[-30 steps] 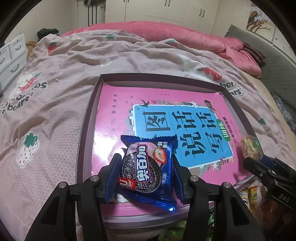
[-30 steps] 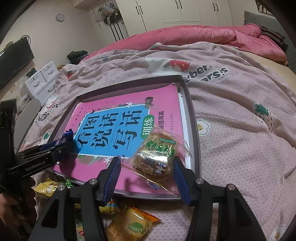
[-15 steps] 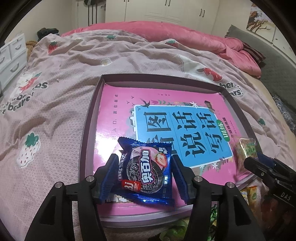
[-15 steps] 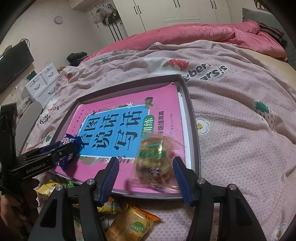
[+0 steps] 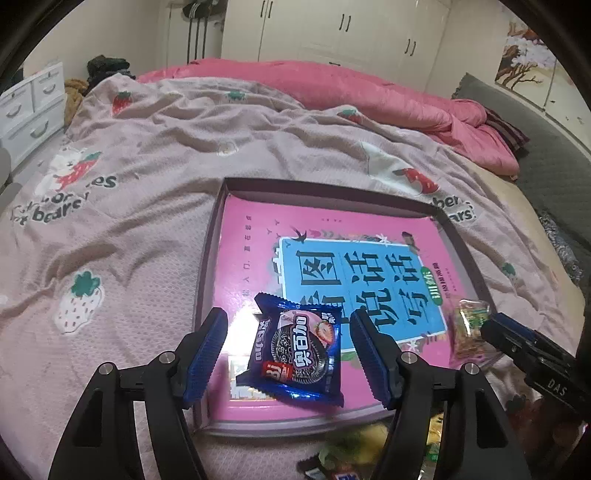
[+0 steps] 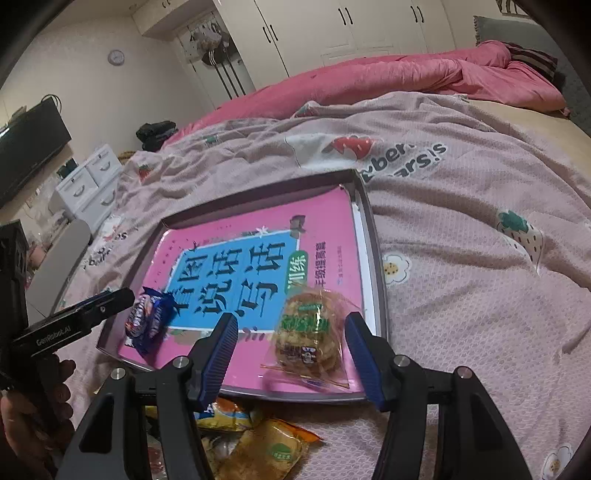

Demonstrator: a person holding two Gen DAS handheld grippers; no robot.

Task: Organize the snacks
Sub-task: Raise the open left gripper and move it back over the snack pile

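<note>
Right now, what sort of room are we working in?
A bedroom, most likely: the tray sits on a bed with a strawberry-print blanket and a pink duvet, with white wardrobes behind.

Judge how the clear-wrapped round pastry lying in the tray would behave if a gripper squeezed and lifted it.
The pastry looks flaky, so it would probably crumble under a hard squeeze. Its loose clear wrapper seems slippery and floppy, so fingers may catch film alone. It appears light for its size.

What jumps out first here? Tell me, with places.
The bright pink book with its blue title panel fills the tray on the strawberry bedspread. At its near edge lie a blue cookie packet between the open left gripper, and a clear-wrapped pastry between the open right gripper.
</note>
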